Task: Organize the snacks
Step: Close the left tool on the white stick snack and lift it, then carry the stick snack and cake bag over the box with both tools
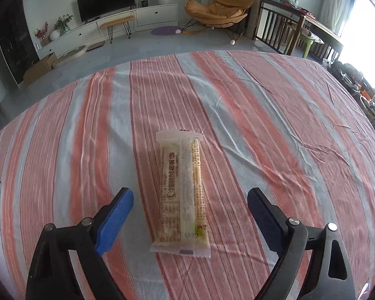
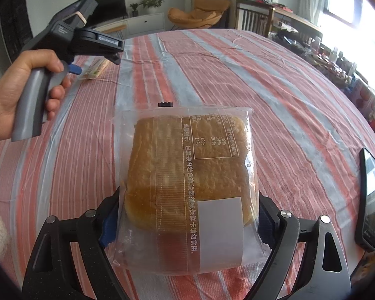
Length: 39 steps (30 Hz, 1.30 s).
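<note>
The left gripper [image 1: 190, 201] hangs wide open over the snack bar [image 1: 181, 195] on the striped tablecloth [image 1: 275, 130]. The right gripper [image 2: 187, 215] clamps the wrapped cake [image 2: 190, 172], well apart from the bar. The slick film could slip, or the squeeze could crush the cake.

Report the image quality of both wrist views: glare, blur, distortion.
Left wrist view: strong fisheye bend curves the striped red-and-grey tablecloth; window blown out at right; the long pale snack bar wrapper reads slightly soft between the open left gripper. Right wrist view: same curvature, window glare upper right, sheen on the clear-bagged brown bread clamped by the right gripper.
</note>
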Tool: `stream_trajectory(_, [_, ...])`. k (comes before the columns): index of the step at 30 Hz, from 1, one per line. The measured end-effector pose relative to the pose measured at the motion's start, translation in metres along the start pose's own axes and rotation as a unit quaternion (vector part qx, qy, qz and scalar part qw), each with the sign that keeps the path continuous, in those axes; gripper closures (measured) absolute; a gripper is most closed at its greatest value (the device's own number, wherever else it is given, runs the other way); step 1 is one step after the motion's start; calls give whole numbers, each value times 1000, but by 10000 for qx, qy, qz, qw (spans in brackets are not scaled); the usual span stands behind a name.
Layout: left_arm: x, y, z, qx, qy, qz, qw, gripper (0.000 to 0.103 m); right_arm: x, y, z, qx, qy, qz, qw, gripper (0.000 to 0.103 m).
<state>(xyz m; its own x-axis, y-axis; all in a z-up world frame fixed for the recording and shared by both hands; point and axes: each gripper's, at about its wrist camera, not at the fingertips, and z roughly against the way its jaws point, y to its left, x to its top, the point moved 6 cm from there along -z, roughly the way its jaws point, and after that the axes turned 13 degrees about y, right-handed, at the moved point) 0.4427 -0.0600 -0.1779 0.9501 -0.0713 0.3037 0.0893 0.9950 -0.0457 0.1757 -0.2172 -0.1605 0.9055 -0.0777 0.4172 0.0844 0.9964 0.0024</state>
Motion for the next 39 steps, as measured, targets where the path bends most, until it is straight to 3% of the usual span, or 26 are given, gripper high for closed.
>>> stream_trajectory(1, [1, 1, -2, 50, -43, -4, 10000, 17, 1, 0, -1, 0, 5, 9, 10000, 13])
stream_trajectory(3, [3, 2, 2, 129, -209, -121, 9996, 34, 2, 1, -1, -2, 9, 22, 10000, 12])
stream_trajectory(4, [2, 2, 6, 104, -289, -157, 9994, 60, 2, 2, -2, -2, 12, 25, 10000, 12])
stream_trajectory(5, [1, 3, 9, 110, -329, -187, 9992, 74, 2, 2, -2, -2, 14, 26, 10000, 12])
stream_trajectory(10, [-25, 13, 26, -19, -469, -319, 9984, 74, 2, 3, -2, -3, 13, 26, 10000, 11])
stream_trajectory(15, [-93, 28, 55, -343, -319, -284, 9985, 74, 2, 3, -2, -1, 12, 25, 10000, 11])
stream_trajectory(21, [-181, 41, 90, -453, -127, -368, 9982, 74, 2, 3, -2, -1, 12, 25, 10000, 11])
stream_trajectory(27, [-239, 41, 117, -638, -160, -303, 9974, 74, 2, 3, -2, 0, 11, 24, 10000, 11])
stream_trajectory(31, [-261, 37, 123, -697, -157, -244, 9971, 74, 2, 3, -2, 0, 11, 24, 10000, 11])
stream_trajectory(39, [-272, 22, 156, -779, -434, -384, 9953, 74, 2, 3, -2, 9, 5, 15, 10000, 11])
